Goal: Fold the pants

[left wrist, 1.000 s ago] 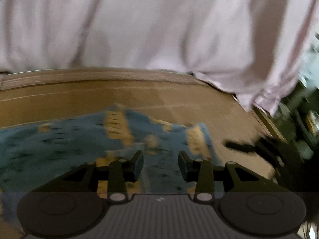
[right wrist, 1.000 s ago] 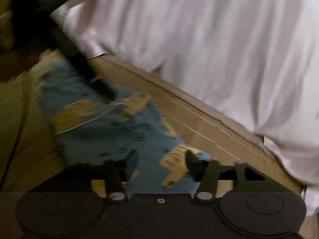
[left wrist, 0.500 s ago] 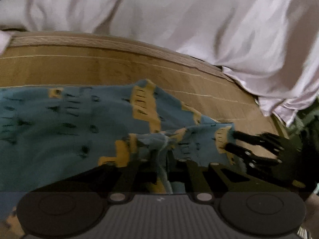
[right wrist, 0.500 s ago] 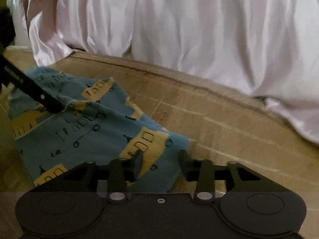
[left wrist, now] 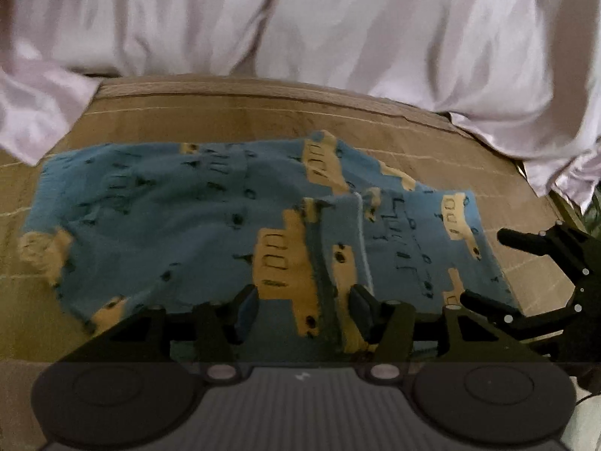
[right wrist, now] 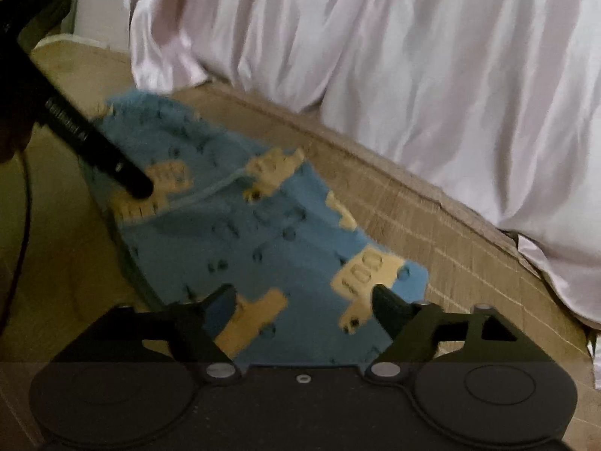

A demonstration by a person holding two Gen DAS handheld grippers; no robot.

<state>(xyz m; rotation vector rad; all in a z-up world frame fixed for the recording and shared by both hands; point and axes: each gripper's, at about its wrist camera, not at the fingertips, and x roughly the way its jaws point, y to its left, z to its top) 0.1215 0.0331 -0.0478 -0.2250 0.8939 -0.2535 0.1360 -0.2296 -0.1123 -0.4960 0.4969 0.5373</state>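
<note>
Looking along my left gripper [left wrist: 303,302], I see its jaws spread apart above the pants [left wrist: 195,225], with nothing between them. The pants, blue with yellow bus shapes, lie spread on the tan mat [left wrist: 233,120], which has thin pale lines across it; they reach from near the mat's left edge to close by its right edge. A fold or seam runs down the cloth just right of the middle. My right gripper [left wrist: 488,270] shows at the right side, its two black fingers reaching in over the right end of the pants. From the right wrist view, my right gripper [right wrist: 304,300] is also released, fingers wide above the near end of the pants [right wrist: 263,240], gripping no cloth. One black finger of the left gripper [right wrist: 101,154] slants in from the upper left, its tip over a yellow patch at the far end. Pale pink sheet [right wrist: 413,75] hangs in folds along the mat's far edge [right wrist: 432,225].
</note>
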